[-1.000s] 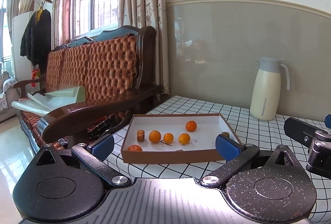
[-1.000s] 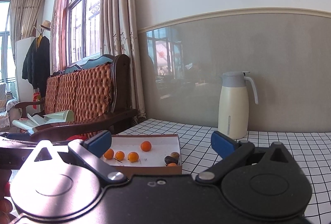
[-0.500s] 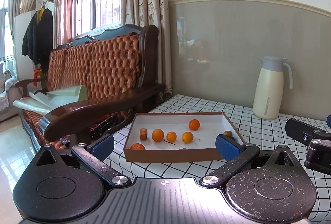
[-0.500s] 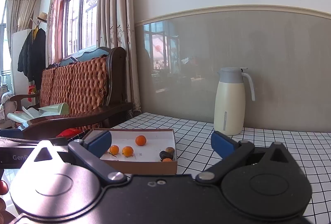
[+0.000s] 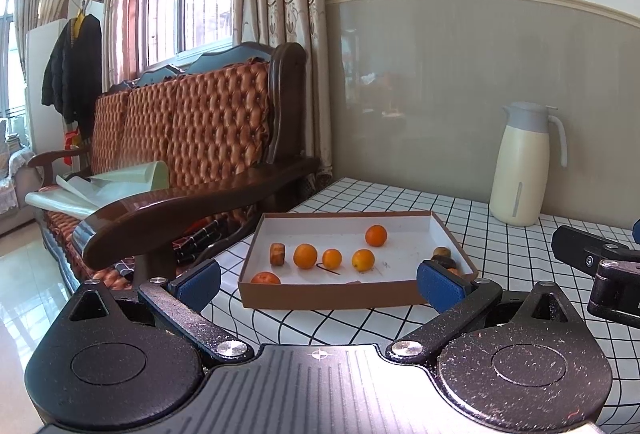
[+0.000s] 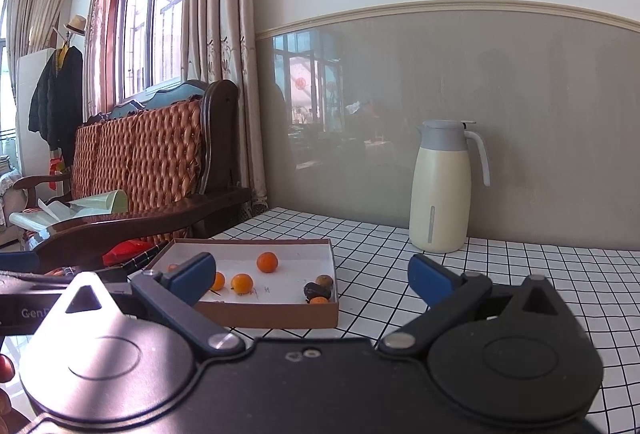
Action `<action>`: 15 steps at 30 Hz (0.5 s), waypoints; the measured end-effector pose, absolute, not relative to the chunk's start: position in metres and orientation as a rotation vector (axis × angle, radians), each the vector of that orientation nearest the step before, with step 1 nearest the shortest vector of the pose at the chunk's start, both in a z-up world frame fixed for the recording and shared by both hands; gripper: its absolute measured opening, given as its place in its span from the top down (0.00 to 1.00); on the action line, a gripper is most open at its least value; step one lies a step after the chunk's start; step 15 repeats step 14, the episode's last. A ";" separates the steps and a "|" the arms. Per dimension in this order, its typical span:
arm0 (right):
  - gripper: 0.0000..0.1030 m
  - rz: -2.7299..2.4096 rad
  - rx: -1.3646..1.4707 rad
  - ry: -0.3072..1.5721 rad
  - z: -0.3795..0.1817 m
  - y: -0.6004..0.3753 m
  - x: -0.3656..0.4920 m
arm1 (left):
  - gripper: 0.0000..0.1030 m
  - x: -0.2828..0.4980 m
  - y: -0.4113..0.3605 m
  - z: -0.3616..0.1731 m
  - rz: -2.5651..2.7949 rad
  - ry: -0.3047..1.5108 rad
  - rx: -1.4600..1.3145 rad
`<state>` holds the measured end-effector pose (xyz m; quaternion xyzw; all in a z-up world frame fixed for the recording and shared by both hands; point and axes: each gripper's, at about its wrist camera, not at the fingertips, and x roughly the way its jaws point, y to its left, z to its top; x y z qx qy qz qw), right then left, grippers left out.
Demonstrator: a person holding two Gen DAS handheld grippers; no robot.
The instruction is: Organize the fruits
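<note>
A shallow brown cardboard box [image 5: 328, 296] with a white inside lies on the checked tablecloth. In it are several small oranges [image 5: 305, 256], a brown cut piece [image 5: 277, 254] and dark fruits [image 5: 441, 253] in the right corner. My left gripper [image 5: 320, 281] is open and empty, just short of the box's front wall. My right gripper [image 6: 311, 280] is open and empty too, to the right of the box [image 6: 264, 314], where oranges [image 6: 267, 262] and a dark fruit [image 6: 316, 290] show. In the left wrist view the right gripper's [image 5: 600, 262] black body shows at the right edge.
A cream thermos jug [image 5: 520, 169] [image 6: 440, 193] stands at the back of the table by the grey wall. A wooden sofa [image 5: 180, 137] with orange cushions runs along the table's left edge, its armrest [image 5: 192, 209] close to the box.
Both grippers have drifted slightly, so the box sits a little further left in the right wrist view. Both stay open and the fruits have not moved.
</note>
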<state>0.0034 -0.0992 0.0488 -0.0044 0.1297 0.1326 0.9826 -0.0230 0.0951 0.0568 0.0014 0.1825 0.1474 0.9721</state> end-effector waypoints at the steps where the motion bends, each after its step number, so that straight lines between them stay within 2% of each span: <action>1: 0.06 0.266 -0.010 0.261 0.049 -0.099 0.003 | 0.00 -0.023 0.095 0.057 0.297 0.369 0.003; 15: 0.06 0.277 -0.008 0.266 0.045 -0.099 0.006 | 0.00 -0.022 0.092 0.049 0.250 0.324 -0.014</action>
